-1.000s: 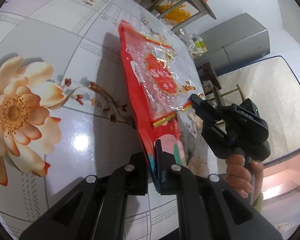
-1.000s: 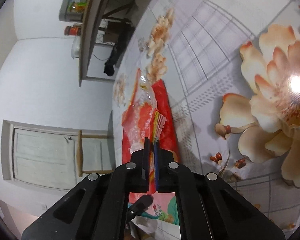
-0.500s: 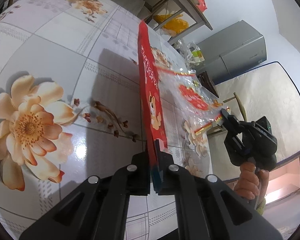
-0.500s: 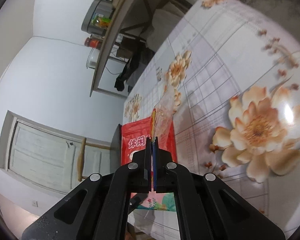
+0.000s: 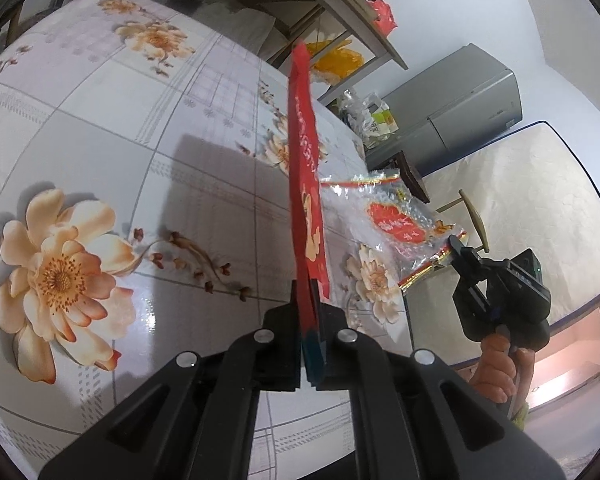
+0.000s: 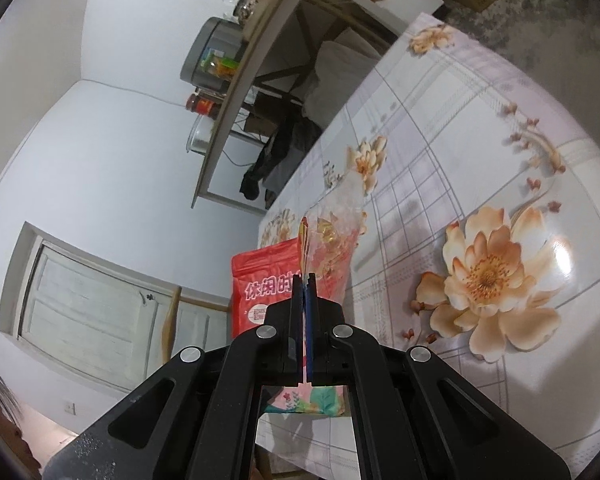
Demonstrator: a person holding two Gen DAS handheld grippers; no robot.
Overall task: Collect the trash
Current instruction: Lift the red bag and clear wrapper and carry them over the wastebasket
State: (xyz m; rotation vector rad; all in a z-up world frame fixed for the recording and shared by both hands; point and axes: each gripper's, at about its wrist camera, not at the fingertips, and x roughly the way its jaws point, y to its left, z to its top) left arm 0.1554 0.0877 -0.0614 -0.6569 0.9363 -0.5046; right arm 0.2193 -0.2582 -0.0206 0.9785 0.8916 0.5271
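Tools clamp trash: left tool [image 5: 307, 312] pinches red pouch [image 5: 306, 184] (edge-on), right tool [image 6: 305, 304] clear wrapper [image 6: 336, 240].

The floral surface [image 5: 100, 128] lies bare across its wide middle and toward its far edge, giving open passage there. Over its right edge, the red pouch [image 5: 306, 184] stands edge-on, with the clear wrapper [image 5: 392, 220] stretched beside it, blocking that side. Beyond the far edge, a shelf [image 6: 260, 52] overhangs.

Red snack bag [image 5: 306, 184] lifted edge-on, clear wrapper [image 5: 396, 224] beside it
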